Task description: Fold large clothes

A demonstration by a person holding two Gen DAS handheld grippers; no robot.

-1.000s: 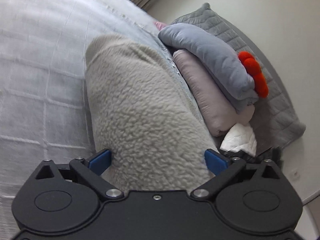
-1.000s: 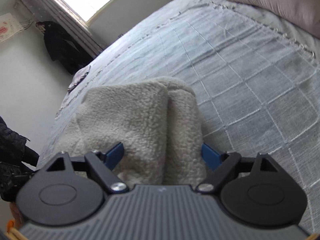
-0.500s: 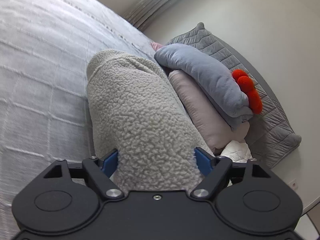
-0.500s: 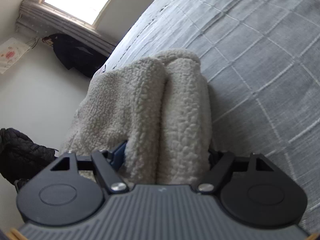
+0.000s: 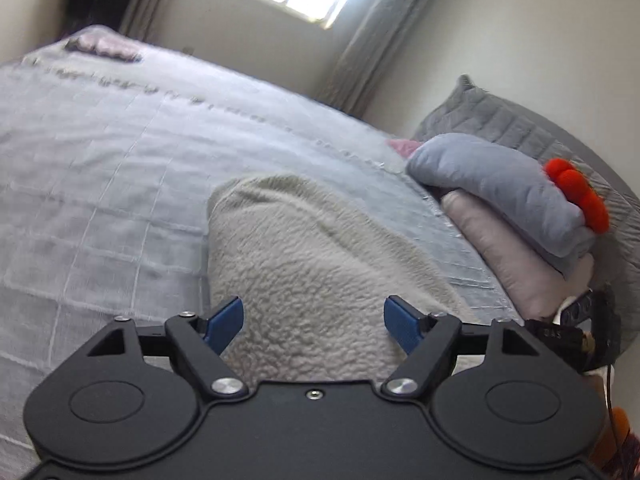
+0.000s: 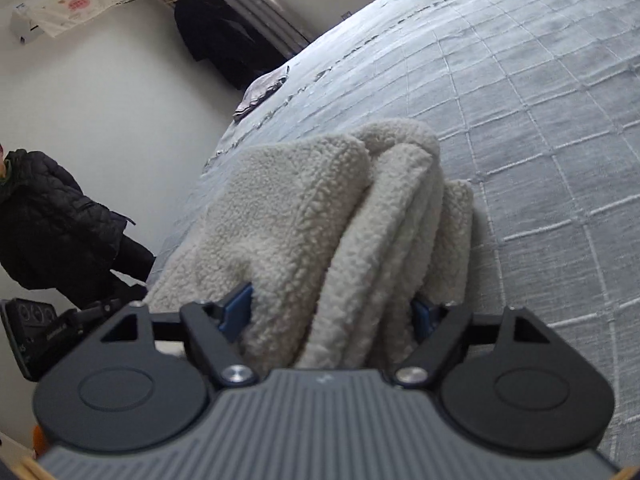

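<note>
Fleece (image 6: 320, 220) looks basically folded into a thick bundle on the bed (image 6: 540, 100), both the left gripper (image 5: 314, 318) and right gripper (image 6: 336, 308) clamping it, so only setting it down seems left.

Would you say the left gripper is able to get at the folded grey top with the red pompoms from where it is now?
Probably not directly: the left gripper has the fleece bundled between its fingers, and the grey top lies off to its right, apart.
</note>
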